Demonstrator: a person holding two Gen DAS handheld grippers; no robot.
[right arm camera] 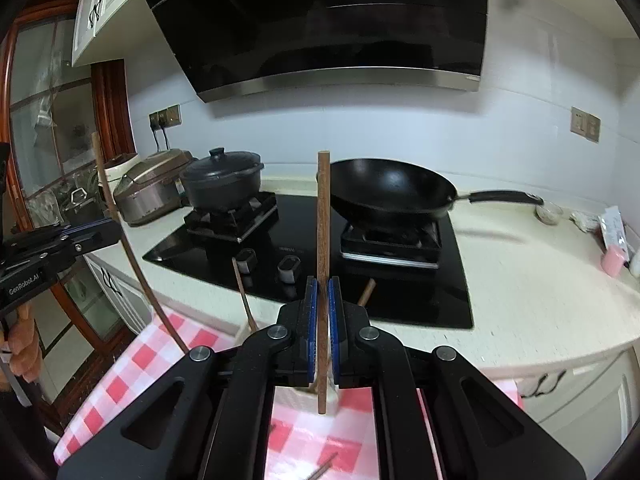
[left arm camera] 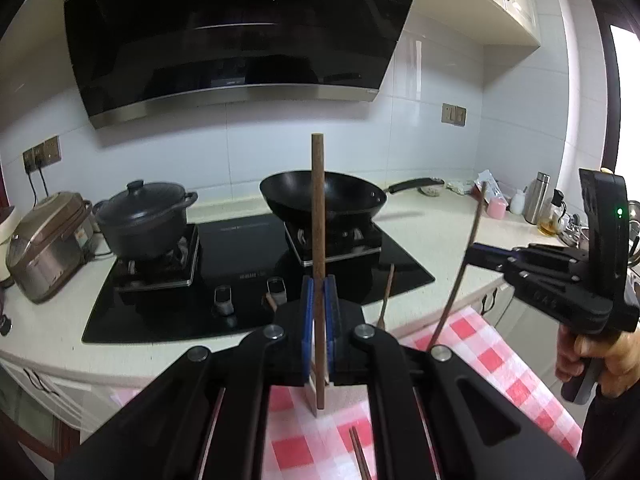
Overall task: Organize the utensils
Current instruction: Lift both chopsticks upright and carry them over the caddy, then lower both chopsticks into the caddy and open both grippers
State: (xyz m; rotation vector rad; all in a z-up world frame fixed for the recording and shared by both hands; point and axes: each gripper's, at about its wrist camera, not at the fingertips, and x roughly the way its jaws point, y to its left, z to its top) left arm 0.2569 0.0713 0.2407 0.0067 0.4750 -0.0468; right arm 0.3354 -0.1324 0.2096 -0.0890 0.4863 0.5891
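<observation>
Both tongs pinch a slim brown wooden chopstick upright: your left gripper [left arm camera: 319, 300] holds one [left arm camera: 318, 216], your right gripper [right arm camera: 322, 304] the other [right arm camera: 323, 240]. Below and just ahead of the right jaws stands a pale holder [right arm camera: 304, 398] on red-checked cloth [right arm camera: 132, 364]; right looks nearer.
</observation>
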